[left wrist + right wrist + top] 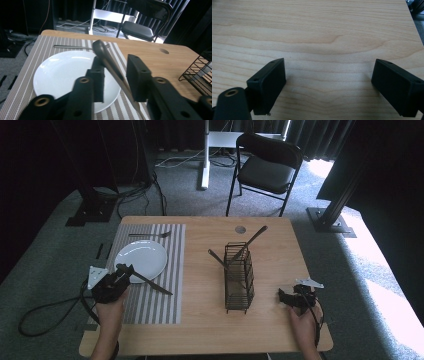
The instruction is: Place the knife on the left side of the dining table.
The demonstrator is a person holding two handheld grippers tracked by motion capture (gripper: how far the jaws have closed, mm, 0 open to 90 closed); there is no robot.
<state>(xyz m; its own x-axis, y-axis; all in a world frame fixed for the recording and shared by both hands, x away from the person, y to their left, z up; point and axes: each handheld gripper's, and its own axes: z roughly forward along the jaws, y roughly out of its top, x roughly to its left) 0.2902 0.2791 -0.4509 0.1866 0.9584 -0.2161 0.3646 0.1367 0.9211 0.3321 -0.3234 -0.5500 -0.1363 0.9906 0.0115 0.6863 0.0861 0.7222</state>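
A silver table knife (152,284) lies slanted on the striped placemat (165,307), its near end between the jaws of my left gripper (125,270). In the left gripper view the knife (110,65) runs up through the gap of that gripper (117,63), and the jaws stand wider than the knife, so the pads do not press on it. Just beyond sits a white plate (60,72), with a fork (72,46) lying behind it. My right gripper (286,296) rests low over bare wood at the table's right front, its jaws (328,82) wide open with nothing between them.
A black wire cutlery rack (238,280) stands mid-table with two utensils (250,241) sticking out of it. A small round hole (240,229) marks the tabletop's far edge. A black folding chair (267,165) stands behind the table. Cables trail on the floor at left.
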